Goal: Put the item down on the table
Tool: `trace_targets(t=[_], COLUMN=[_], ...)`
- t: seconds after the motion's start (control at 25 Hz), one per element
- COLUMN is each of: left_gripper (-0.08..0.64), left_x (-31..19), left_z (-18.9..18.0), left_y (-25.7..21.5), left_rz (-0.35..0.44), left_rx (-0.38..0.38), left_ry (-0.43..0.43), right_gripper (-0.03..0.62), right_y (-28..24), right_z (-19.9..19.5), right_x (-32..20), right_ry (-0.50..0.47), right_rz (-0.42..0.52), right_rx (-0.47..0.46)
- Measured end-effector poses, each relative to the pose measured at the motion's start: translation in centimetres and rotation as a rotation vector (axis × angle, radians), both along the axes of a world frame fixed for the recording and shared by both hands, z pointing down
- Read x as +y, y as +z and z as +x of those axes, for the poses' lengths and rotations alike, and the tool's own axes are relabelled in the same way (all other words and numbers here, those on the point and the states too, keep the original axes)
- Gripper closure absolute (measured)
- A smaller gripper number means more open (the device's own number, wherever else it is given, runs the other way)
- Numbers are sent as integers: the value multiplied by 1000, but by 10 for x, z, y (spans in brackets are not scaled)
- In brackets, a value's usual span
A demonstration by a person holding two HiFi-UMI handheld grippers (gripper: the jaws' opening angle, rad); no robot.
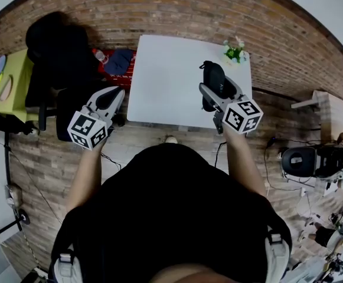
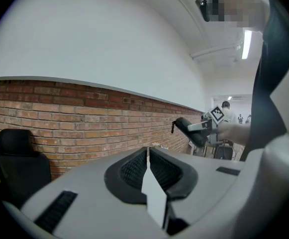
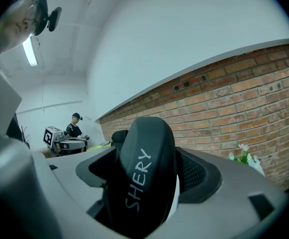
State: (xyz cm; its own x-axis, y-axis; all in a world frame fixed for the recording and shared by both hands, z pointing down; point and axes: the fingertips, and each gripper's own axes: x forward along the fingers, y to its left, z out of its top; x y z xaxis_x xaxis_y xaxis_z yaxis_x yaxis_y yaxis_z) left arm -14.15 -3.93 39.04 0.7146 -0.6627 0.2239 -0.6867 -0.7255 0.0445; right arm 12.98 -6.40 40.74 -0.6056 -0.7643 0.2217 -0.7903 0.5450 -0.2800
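Observation:
A black oblong case (image 1: 212, 75) marked "SHERY" is held in my right gripper (image 1: 217, 86), which is shut on it above the right half of the white table (image 1: 165, 93). In the right gripper view the case (image 3: 144, 183) stands upright between the jaws of the right gripper (image 3: 149, 176) and fills the gap. My left gripper (image 1: 113, 96) hovers off the table's left edge, shut with nothing in it. In the left gripper view, the left gripper (image 2: 148, 156) has its pads pressed together, and the case (image 2: 190, 131) shows far off to the right.
A small potted plant with white flowers (image 1: 234, 52) stands at the table's far right corner. A black office chair (image 1: 59, 52) and a red bag (image 1: 115, 63) are left of the table. A wooden stool (image 1: 327, 108) and equipment (image 1: 313, 161) are at the right.

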Motion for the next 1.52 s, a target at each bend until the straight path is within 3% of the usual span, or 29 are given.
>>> trace_targets(t=[0.6, 1.52], left_gripper=[537, 537], left_x=[-41, -63], left_z=[20, 74], left_y=[-2, 4], left_rz=[6, 5], left_rx=[2, -14], left_ry=[-55, -88], right_gripper=[216, 216], right_y=[5, 20], right_z=[25, 75], right_x=[-50, -84], right_ry=[-37, -78], right_rz=[-11, -29], right_rx=[0, 2])
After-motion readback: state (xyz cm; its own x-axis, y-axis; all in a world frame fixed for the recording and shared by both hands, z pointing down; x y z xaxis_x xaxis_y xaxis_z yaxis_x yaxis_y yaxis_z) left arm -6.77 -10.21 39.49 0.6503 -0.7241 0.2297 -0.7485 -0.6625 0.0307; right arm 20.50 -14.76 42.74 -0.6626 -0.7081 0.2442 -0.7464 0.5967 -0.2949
